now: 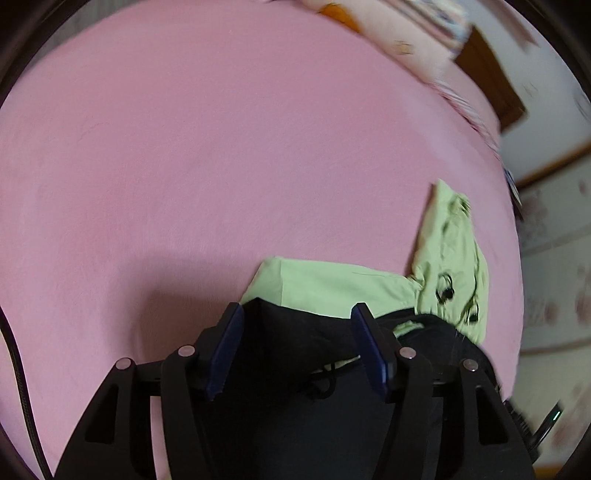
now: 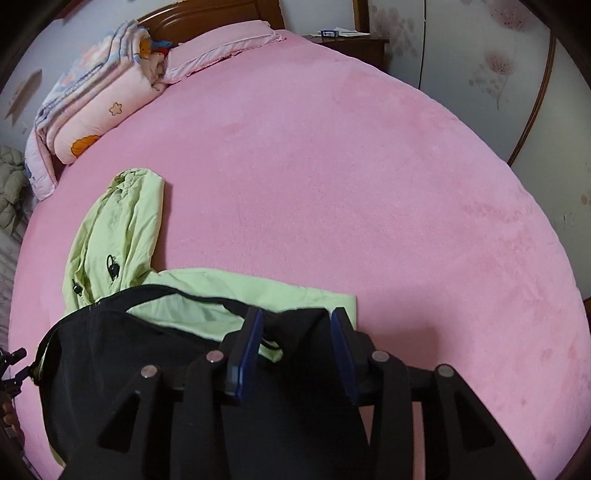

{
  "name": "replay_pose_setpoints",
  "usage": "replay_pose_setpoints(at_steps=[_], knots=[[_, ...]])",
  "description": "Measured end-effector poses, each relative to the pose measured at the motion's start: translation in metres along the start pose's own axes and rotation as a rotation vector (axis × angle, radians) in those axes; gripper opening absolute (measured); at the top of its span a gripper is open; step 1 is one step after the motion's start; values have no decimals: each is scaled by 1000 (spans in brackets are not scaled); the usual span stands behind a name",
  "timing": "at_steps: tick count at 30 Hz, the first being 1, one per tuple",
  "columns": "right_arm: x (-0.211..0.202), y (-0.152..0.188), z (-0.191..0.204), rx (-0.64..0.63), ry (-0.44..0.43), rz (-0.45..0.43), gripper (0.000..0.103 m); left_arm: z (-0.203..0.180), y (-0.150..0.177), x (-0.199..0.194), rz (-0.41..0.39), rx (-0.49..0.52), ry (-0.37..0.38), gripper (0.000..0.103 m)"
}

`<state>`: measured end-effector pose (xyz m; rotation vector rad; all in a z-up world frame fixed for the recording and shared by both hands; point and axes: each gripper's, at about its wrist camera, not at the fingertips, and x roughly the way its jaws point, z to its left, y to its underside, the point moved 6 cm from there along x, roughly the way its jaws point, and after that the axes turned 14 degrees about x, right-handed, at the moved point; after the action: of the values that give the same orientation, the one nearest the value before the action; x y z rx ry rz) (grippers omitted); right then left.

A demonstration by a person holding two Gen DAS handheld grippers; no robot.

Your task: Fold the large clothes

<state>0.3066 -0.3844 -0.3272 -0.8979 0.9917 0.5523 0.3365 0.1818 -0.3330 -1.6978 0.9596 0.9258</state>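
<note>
Pink-sheeted bed (image 2: pixel 332 166), wooden headboard (image 2: pixel 207 18), floral wallpaper (image 2: pixel 491 66), folded quilt (image 2: pixel 92 107)

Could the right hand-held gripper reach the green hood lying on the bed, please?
Probably yes: the hood lies bare on the pink bed, and only the black jacket part lies between it and the open right hand-held gripper.

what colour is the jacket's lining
Light green lining, under a black outer shell; clearest in the right wrist view.

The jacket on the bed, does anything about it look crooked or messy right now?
Yes. The jacket is folded black over green, but its hood still sticks out, bunched, onto the bed, and green lining shows unevenly past the black edge.
</note>
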Motion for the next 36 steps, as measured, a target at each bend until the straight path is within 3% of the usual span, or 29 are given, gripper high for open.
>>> replay_pose_setpoints(at_steps=[8, 11, 16, 22, 26, 28, 36], knots=[[8, 22, -2, -160, 29, 46, 39, -47, 31, -10, -24, 627, -174, 60], [17, 21, 4, -194, 33, 40, 39, -53, 38, 3, -7, 729, -214, 60], [33, 11, 20, -224, 11, 39, 39, -55, 23, 22, -34, 700, -203, 61], [61, 0, 28, -257, 33, 60, 39, -47, 1, 57, -20, 684, -266, 62], [72, -6, 25, -221, 20, 71, 39, -37, -15, 54, -5, 518, -186, 62], [75, -10, 23, -194, 8, 77, 39, -36, -20, 43, -18, 485, -141, 62], [82, -21, 18, -121, -30, 82, 40, -32, -10, -13, -33, 551, -32, 65]])
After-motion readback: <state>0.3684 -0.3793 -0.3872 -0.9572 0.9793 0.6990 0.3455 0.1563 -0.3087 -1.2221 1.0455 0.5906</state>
